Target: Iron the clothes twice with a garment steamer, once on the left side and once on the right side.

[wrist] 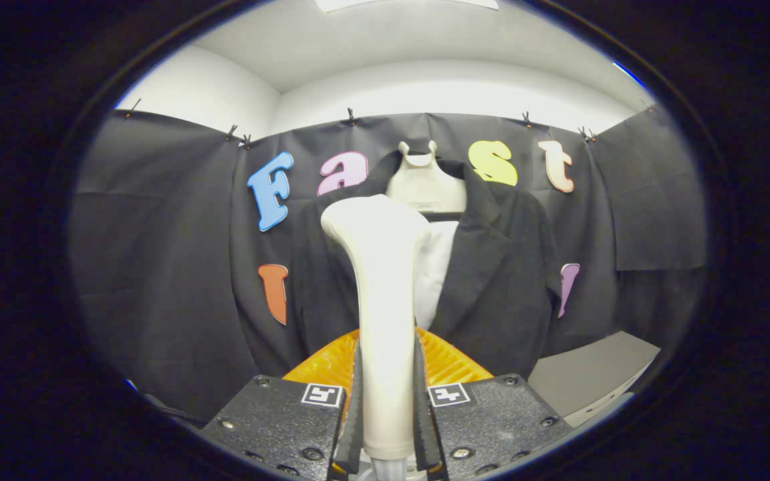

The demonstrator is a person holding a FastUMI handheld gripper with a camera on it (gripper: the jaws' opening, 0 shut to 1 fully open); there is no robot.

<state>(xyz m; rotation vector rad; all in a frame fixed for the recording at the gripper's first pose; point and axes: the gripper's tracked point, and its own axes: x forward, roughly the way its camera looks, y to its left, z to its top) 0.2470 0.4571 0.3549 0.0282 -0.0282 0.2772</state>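
Note:
A cream-white garment steamer (383,307) stands upright between my fingers, its wide head at the top. My gripper (385,401) is shut on its handle, with both orange ribbed fingers (452,361) pressing its sides. Beyond the steamer a dark jacket (498,274) hangs on a white mannequin-style hanger (424,184), with a white panel (435,274) showing between its lapels. The steamer head sits in front of the jacket's left half and hides part of it. How far the head is from the cloth I cannot tell.
Black cloth (158,254) lines the booth wall behind and beside the jacket. A grey surface (592,374) lies low to the right of the jacket. White walls and ceiling (425,80) rise above the cloth.

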